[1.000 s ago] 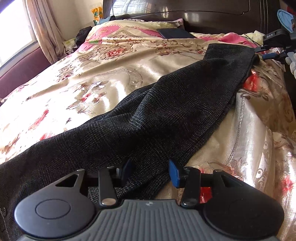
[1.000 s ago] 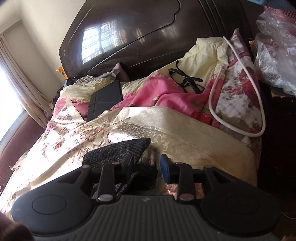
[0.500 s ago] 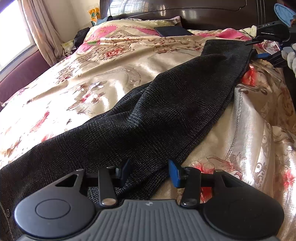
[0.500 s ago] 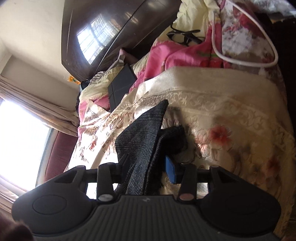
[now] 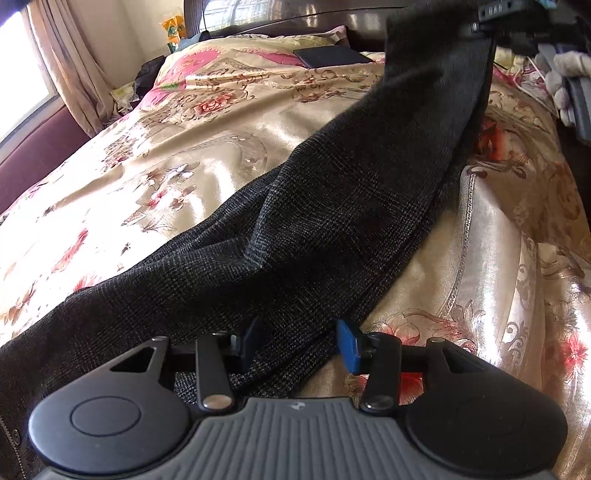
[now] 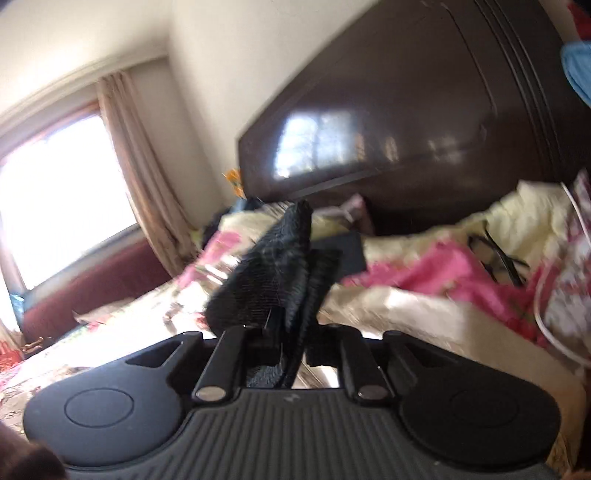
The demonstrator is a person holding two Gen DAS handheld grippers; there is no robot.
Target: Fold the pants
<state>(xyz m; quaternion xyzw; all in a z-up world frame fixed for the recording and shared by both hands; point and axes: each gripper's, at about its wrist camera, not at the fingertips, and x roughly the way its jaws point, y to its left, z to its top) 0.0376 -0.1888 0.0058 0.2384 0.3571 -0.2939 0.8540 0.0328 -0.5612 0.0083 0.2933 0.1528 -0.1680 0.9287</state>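
Observation:
Dark grey checked pants (image 5: 332, 206) lie in a long diagonal across the floral bedspread (image 5: 184, 147). My left gripper (image 5: 299, 345) hovers open over their near part; fabric lies between its pads without being pinched. At the top right of the left wrist view, my right gripper (image 5: 495, 18) holds the far leg end raised off the bed. In the right wrist view the jaws of the right gripper (image 6: 295, 343) are closing on that leg end (image 6: 273, 273), which bunches upward between them, and the pads press on it.
A dark wooden headboard (image 6: 406, 110) stands behind pink and cream pillows. A flat dark case (image 5: 328, 55), black glasses (image 6: 498, 258) and a white cable (image 6: 546, 325) lie near the pillows. A window with a curtain (image 5: 74, 74) is at the left. A gloved hand (image 5: 565, 74) shows at the right.
The right gripper closed on the leg end and lifted it off the bedspread, tilting its view up toward the headboard. The left gripper stayed put and open.

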